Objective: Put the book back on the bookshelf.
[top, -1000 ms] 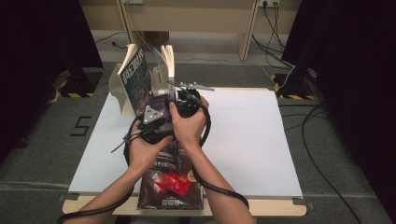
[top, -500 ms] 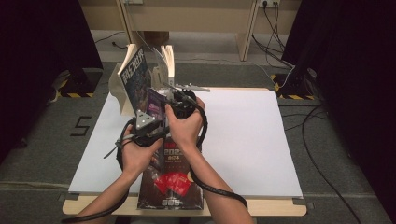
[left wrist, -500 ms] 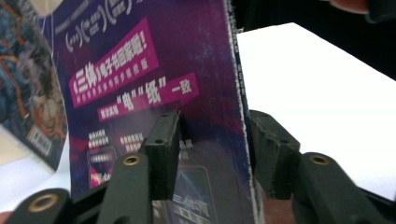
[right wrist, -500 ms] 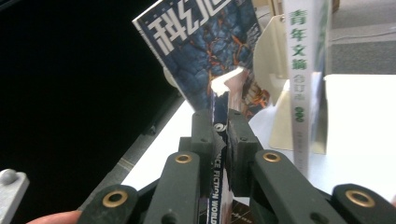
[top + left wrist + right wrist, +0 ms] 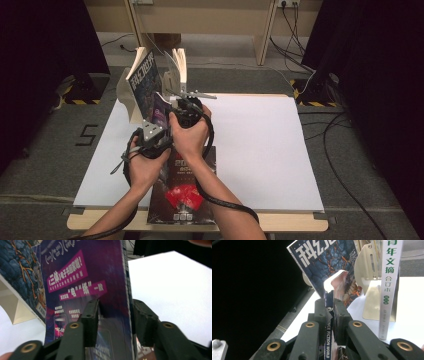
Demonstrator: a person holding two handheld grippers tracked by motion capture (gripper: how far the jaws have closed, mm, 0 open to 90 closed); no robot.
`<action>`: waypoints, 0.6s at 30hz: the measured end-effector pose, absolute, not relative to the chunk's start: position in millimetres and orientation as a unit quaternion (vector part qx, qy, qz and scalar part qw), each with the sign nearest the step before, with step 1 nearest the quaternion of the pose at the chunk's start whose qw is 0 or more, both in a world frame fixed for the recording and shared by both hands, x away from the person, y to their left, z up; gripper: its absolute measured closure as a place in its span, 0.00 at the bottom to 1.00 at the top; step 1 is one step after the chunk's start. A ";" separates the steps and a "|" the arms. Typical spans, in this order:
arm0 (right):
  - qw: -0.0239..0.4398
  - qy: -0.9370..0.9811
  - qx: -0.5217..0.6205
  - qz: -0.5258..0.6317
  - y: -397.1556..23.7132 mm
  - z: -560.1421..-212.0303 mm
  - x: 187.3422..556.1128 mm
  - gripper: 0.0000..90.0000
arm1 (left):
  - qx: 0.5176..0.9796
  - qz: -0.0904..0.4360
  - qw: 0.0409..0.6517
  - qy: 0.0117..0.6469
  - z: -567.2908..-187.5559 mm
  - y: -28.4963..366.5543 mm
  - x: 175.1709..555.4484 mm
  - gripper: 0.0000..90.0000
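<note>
the step in hand looks like standing a purple magazine (image 5: 161, 107) upright to slot it into the white bookend rack (image 5: 172, 80) at the 12 o'clock end of the white surface (image 5: 260, 145). the magazine is up on edge, off the surface, just at 6 o'clock of the blue-covered magazine (image 5: 145, 85) that already leans in the rack.

the right tongs (image 5: 329, 315) are clamped on the purple magazine's spine edge, pads pressed flat on both sides. the left tongs (image 5: 113, 315) straddle the same magazine lower down: the left pad lies against the cover, while the right pad seems to stand a sliver off the edge, so i judge them apart and not yet gripping. their jaws have just been closing in on it, with the magazine between them.

another magazine, dark with red shapes (image 5: 182, 195), lies flat at 6 o'clock under the forearms. a white-spined book (image 5: 390, 285) stands in the rack at 3 o'clock of the blue one.

next, i judge the left tongs need to finish pinching so both hold the floppy magazine straight, then it gets steered toward 12 o'clock into the gap between the blue magazine and the white-spined book, keeping it vertical.

against the picture from a second ago, the left hand (image 5: 145, 167) sits slightly lower toward 7 o'clock and the magazine stands a little more upright; the flat magazine hasn't shifted.
</note>
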State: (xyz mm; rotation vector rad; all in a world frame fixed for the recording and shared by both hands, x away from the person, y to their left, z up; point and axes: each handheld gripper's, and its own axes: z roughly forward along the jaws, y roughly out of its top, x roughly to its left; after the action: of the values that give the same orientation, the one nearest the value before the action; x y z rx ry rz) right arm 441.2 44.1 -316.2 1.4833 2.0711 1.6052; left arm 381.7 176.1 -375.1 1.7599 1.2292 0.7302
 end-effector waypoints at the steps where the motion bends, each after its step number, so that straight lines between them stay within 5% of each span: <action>1: 0.065 0.687 0.491 0.532 44.4 -315.9 440.9 0.93 | 0.700 0.290 0.426 0.494 -375.4 175.4 383.2 0.59; 6: 0.068 0.688 0.488 0.532 45.0 -314.7 439.2 0.93 | 0.709 0.290 0.411 0.494 -380.9 174.9 388.1 0.52; 18: 0.061 0.706 0.467 0.528 52.3 -318.4 436.9 0.86 | 0.708 0.246 0.417 0.514 -383.0 187.0 381.4 0.80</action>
State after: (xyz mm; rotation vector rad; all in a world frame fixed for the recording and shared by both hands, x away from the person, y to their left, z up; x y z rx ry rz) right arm 436.9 52.3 -318.4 1.4132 2.1367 1.5985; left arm 381.4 187.0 -383.0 1.7768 1.2894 0.6174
